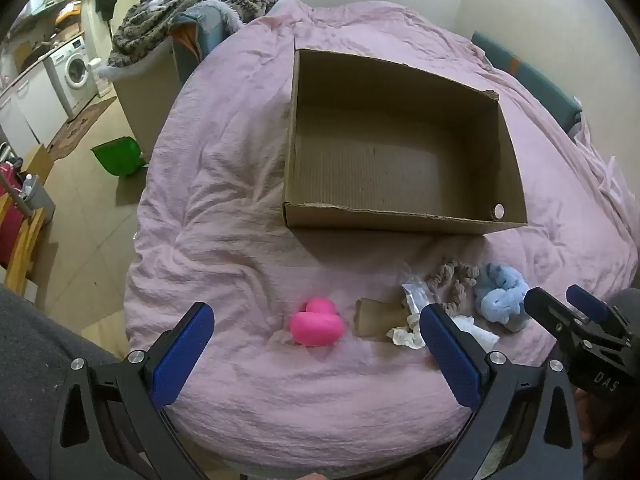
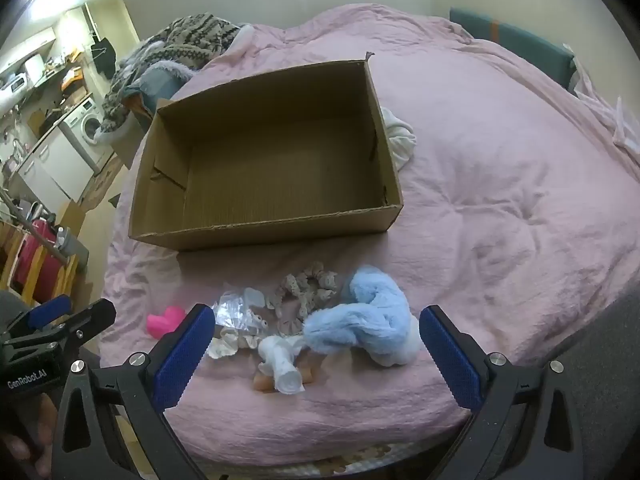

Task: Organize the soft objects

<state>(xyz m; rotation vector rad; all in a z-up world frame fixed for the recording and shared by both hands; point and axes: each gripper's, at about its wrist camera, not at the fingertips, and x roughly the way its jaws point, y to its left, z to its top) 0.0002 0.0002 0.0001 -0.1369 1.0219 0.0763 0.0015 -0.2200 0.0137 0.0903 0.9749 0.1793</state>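
An open, empty cardboard box [image 1: 400,216] [image 2: 280,228] sits on the pink bed cover. In front of it lie a pink rubber duck [image 1: 317,323] [image 2: 164,320], a beige scrunchie [image 1: 454,278] [image 2: 306,288], a fluffy light-blue piece [image 1: 500,296] [image 2: 372,320], clear plastic wrap [image 1: 416,292] [image 2: 236,308], a white frilly piece [image 1: 406,336] [image 2: 228,344], a brown piece [image 1: 376,316] and a white sock-like roll [image 2: 280,364]. My left gripper [image 1: 316,344] is open above the duck. My right gripper [image 2: 318,346] is open above the blue piece; it also shows in the left wrist view [image 1: 560,304].
The pink bed cover [image 1: 240,220] [image 2: 500,200] fills both views. A pile of knitted clothes [image 1: 192,4] lies at the far left corner. A white cloth [image 2: 400,136] lies behind the box. A green bin [image 1: 120,156] and a washing machine [image 1: 74,68] stand left of the bed.
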